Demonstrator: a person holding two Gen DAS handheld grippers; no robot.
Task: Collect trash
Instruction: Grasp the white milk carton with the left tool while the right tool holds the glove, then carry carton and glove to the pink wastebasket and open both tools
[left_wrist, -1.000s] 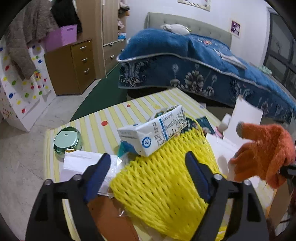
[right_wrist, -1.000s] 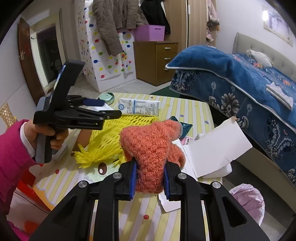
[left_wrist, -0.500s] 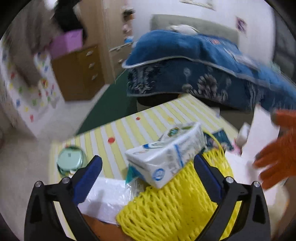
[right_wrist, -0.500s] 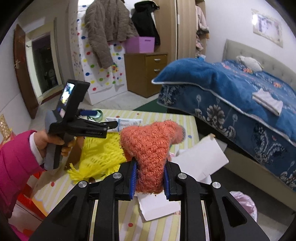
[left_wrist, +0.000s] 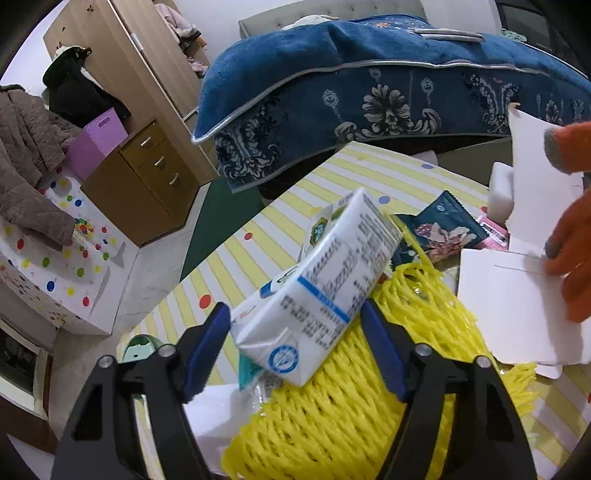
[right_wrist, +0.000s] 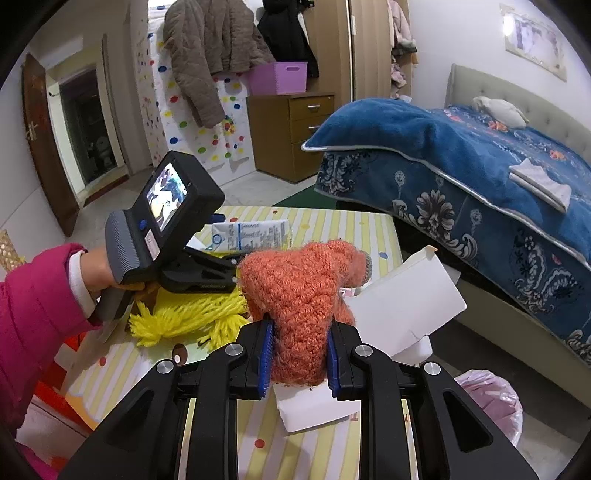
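A white milk carton (left_wrist: 317, 291) lies on a yellow foam net (left_wrist: 351, 413) on the yellow-striped table (left_wrist: 236, 258). My left gripper (left_wrist: 295, 354) is open, its blue pads on either side of the carton's near end; whether they touch it I cannot tell. The carton (right_wrist: 251, 234) also shows in the right wrist view beyond the left gripper (right_wrist: 232, 266). My right gripper (right_wrist: 299, 354) is shut on an orange knitted glove (right_wrist: 299, 295), held above the table. The glove (left_wrist: 572, 236) shows at the right of the left wrist view.
White cardboard pieces (left_wrist: 517, 295) and a dark snack wrapper (left_wrist: 439, 229) lie on the table's right side. A green round tin (left_wrist: 138, 350) sits at the left. A pink bag-lined bin (right_wrist: 491, 406) stands on the floor by the blue bed (right_wrist: 461, 155).
My left gripper has moved forward to the milk carton, which now lies between its pads. The right gripper has lifted slightly with the glove still in it.
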